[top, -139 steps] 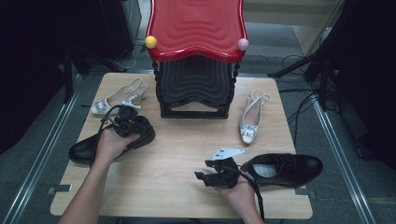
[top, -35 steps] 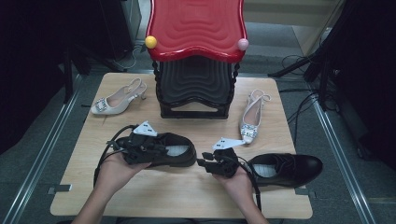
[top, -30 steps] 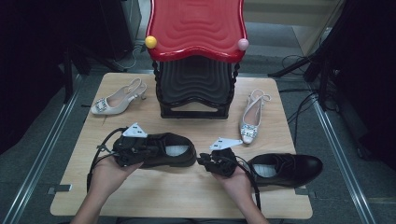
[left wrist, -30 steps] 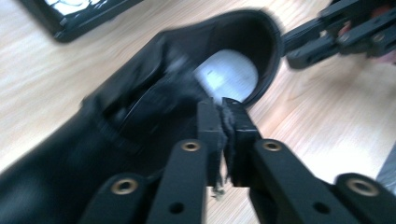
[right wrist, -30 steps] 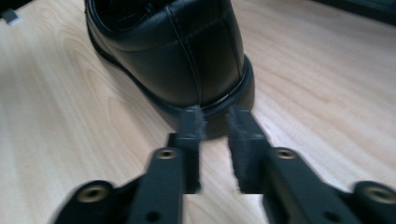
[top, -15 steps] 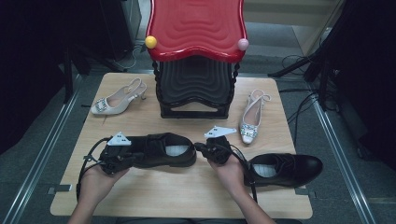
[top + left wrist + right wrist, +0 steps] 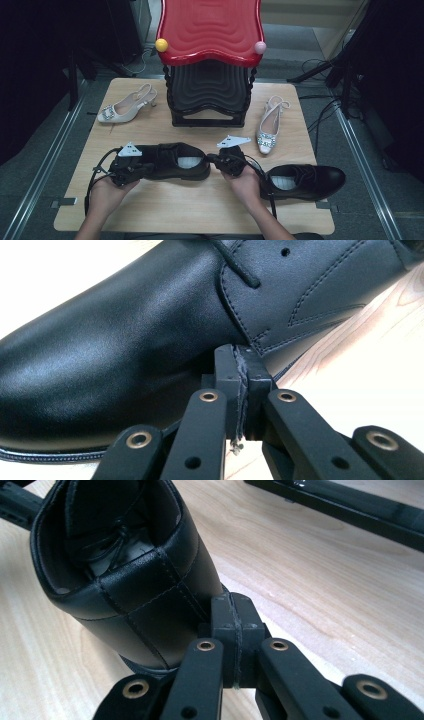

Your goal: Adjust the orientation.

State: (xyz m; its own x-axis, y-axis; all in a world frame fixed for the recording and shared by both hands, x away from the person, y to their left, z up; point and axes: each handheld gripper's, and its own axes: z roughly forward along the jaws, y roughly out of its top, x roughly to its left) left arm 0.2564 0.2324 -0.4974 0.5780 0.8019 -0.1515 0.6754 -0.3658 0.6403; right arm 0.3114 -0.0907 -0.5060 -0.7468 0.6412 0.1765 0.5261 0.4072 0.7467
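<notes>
Both tools are clenched with nothing between their jaws: the left hand-held gripper (image 7: 131, 167) noses the toe and the right hand-held gripper (image 7: 226, 161) the heel of the black lace-up shoe (image 7: 172, 161), probably to nudge it straight. It lies toward the bench's (image 7: 165, 210) front edge, left of its mate (image 7: 302, 180). The left gripper view shows the stitched vamp; the right gripper view shows the heel collar.

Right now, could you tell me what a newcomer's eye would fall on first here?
Probably the red-topped shoe rack at the table's far edge. Next, the black leather shoe at mid-table, flanked by the shut left gripper at its toe and the shut right gripper at its heel. Its mate lies front right.
</notes>
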